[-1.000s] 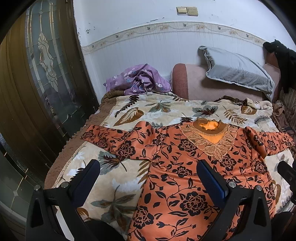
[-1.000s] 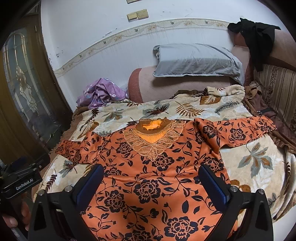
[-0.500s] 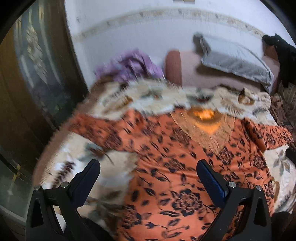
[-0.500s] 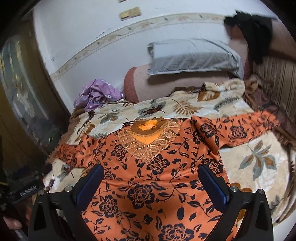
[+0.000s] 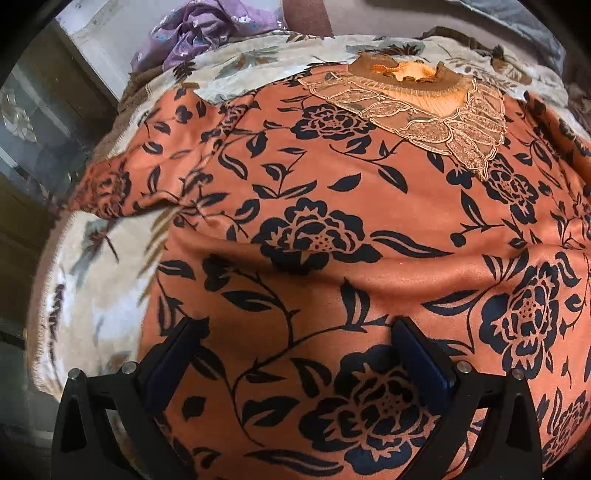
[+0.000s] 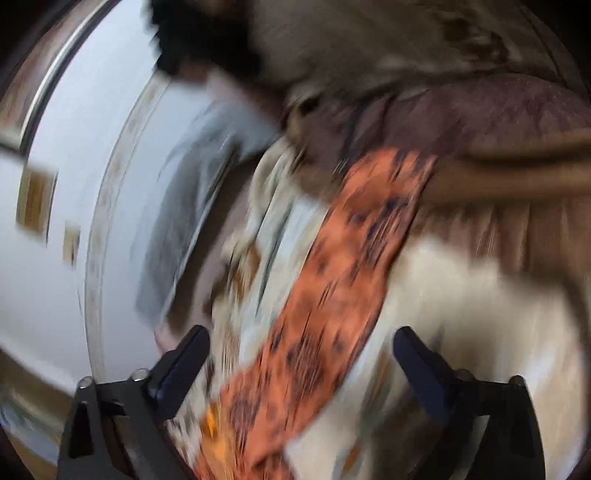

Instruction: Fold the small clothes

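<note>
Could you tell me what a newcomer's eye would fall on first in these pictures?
The orange floral garment, spread flat over the leaf-print blanket, fills the left wrist view, its lace collar at the top. A crumpled purple cloth lies beyond it. The right wrist view is a blur, with an orange sleeve running diagonally.

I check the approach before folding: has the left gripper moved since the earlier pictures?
Yes. The left gripper has come down close over the orange blouse; the purple cloth now sits at the frame's top.

Cream leaf-print blanket (image 5: 92,288) covers the bed. Crumpled purple floral cloth (image 5: 207,29) at its far left corner, by the white wall (image 6: 55,295). Glass-panelled door (image 5: 33,122) at left. Right view blurred: grey pillow (image 6: 184,206), brown bedding (image 6: 498,122), gold wall plates (image 6: 33,203).
</note>
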